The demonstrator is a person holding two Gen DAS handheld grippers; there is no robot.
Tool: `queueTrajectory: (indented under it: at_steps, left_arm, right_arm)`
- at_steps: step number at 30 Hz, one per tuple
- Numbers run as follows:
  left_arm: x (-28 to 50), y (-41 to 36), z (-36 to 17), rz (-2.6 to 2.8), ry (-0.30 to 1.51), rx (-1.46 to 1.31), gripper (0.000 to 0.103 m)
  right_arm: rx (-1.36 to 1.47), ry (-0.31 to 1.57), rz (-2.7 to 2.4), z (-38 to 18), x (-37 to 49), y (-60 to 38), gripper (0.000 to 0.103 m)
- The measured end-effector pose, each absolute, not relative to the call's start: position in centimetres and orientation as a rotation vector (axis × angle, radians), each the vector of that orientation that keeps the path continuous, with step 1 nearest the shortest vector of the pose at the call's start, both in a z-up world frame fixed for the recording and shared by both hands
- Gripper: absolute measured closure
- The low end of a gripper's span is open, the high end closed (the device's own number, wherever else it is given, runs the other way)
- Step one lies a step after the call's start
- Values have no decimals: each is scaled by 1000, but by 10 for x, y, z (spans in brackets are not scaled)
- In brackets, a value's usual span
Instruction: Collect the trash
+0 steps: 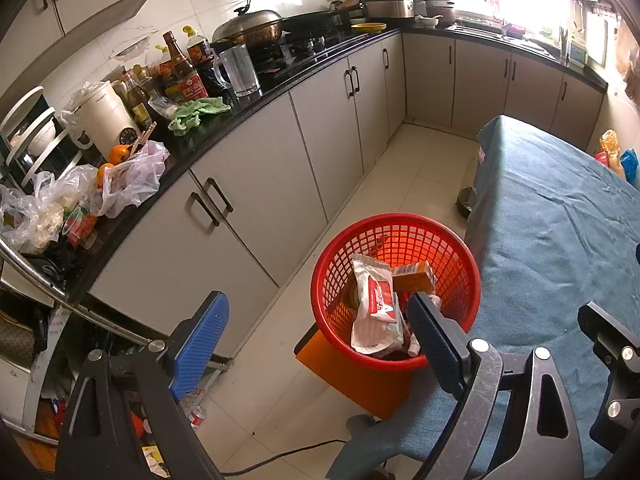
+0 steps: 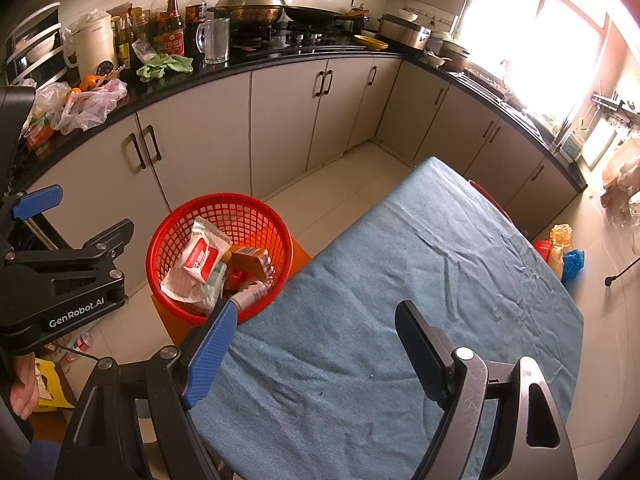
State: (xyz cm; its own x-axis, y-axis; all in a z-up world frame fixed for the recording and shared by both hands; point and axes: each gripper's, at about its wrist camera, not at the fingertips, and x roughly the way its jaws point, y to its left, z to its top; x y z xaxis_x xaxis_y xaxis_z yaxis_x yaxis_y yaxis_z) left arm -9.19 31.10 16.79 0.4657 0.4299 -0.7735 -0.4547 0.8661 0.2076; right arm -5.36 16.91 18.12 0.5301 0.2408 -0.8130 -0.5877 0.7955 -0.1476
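A red mesh basket [image 1: 400, 222] [image 2: 224, 200] stands on an orange stool beside the blue-clothed table [image 1: 560, 220] [image 2: 440, 280]. Inside it lie a white wrapper with a red label [image 1: 376, 312] [image 2: 198, 264], an orange carton [image 1: 414, 276] [image 2: 250, 260] and a small white tube [image 2: 250, 294]. My left gripper [image 1: 316, 340] [image 2: 92, 208] hovers open over the basket's near left rim, with nothing between its pads. Over the bare cloth at the table's near end, my right gripper [image 2: 316, 354] is also open and holds nothing.
A black counter [image 1: 248, 100] runs along the left wall with bottles, a glass jug, a green rag [image 1: 196, 114], oranges and plastic bags [image 1: 132, 176]. Grey cabinets sit below it. Coloured bags [image 2: 564, 252] lie on the floor past the table. A hand [image 2: 24, 396] grips the left handle.
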Motion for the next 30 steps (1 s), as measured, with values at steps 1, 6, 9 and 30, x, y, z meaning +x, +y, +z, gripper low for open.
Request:
queueTrajectory:
  at_steps: [1,6,9,30]
  left_arm:
    - [-91,310,167,543,942,-30,13]
    - [-92,311,167,540,943,-30,13]
    - [-92,311,167,541,943,-31,13]
    - [-96,310,161,546,948,-36,13]
  right_arm:
    - [-438,884,514,181,-53,169,18]
    - [-442,895,518,180,-51,170,18]
    - [-443,895,518,180,-51,171,18]
    - [-465,910,537,173,-45,177,18]
